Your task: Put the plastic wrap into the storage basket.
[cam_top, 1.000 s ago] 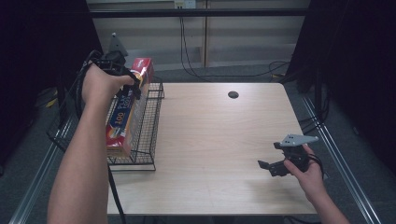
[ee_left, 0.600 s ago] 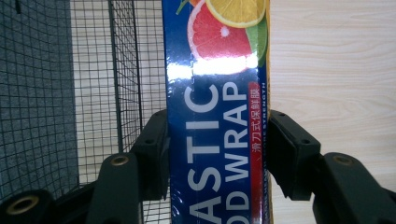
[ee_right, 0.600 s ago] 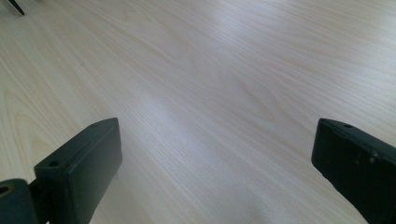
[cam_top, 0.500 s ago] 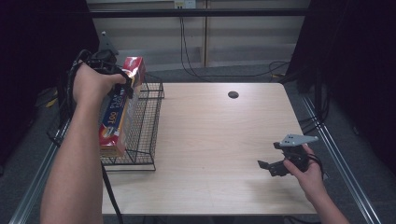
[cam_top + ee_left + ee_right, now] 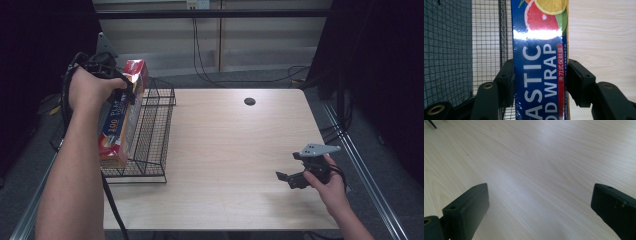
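Left gripper [image 5: 125, 92] clamped on plastic wrap box [image 5: 122, 117], box pinched between both jaws, held tilted over wire basket [image 5: 150, 130] left wall; right gripper [image 5: 287, 178] released, well right of basket.

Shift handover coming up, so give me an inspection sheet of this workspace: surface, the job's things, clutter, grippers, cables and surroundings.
Surface: light wooden table, with a small dark round spot near the far edge.
Job's things: plastic wrap box, blue with fruit print, held lengthwise over the black wire basket at the table's left edge.
Clutter: nothing seen.
Grippers: left gripper shut on the box, pads on both long sides; right gripper open, with nothing between its jaws, low over the table's near right.
Cables: black cable hangs below the left forearm; more cables run along the back wall.
Surroundings: grey floor, dark curtains on both sides.
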Available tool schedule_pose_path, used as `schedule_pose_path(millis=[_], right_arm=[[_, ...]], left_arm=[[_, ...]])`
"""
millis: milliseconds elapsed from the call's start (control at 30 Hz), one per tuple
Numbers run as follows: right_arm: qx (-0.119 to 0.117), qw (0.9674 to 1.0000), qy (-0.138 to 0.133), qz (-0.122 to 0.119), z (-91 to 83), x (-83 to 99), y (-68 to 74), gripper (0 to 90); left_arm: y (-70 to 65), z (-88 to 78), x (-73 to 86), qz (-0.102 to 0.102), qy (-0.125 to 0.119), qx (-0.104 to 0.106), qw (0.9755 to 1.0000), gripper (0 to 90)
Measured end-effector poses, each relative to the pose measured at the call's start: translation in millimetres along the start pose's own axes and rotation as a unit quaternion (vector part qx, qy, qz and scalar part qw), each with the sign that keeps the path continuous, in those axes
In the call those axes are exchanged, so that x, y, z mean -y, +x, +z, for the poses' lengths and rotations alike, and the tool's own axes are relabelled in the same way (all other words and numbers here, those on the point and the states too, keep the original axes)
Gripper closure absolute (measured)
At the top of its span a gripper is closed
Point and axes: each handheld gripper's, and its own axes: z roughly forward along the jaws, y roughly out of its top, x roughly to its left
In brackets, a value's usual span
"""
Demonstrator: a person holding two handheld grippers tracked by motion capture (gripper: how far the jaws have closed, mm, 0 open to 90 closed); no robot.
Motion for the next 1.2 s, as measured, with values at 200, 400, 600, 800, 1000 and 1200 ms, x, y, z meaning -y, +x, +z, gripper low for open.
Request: schedule_pose_path(millis=[200, 400, 600, 800, 1000, 1200], right_arm=[[0.000, 1.0000, -0.001, -0.003, 0.2, -0.2, -0.3, 1.6], [-0.002, 1.0000, -0.001, 0.002, 0.0, 0.4, -1.0, 1.6], [-0.002, 1.0000, -0.001, 0.002, 0.1, 0.3, -1.0, 1.7], [-0.001, 1.0000, 0.000, 0.002, 0.5, 0.1, -0.9, 1.7], [-0.001, 1.0000, 0.000, 0.002, 0.5, 0.1, -0.8, 1.7], [0.000, 1.0000, 0.001, 0.003, 0.9, 0.5, -1.5, 1.6]], left_arm=[[5.4, -0.1, -1.7, -0.002, -0.001, -0.006, 1.0000, 46.0], [12.8, -2.8, -2.6, -0.008, -0.002, -0.011, 0.9999, 45.9], [19.1, -3.3, -2.8, -0.005, -0.002, -0.014, 0.9999, 45.9], [25.2, -4.0, -3.3, -0.015, -0.003, -0.016, 0.9998, 45.9], [34.5, -5.7, -5.6, -0.014, -0.005, -0.017, 0.9997, 45.8], [39.1, -3.1, -6.0, -0.022, -0.003, -0.019, 0.9996, 45.8]])
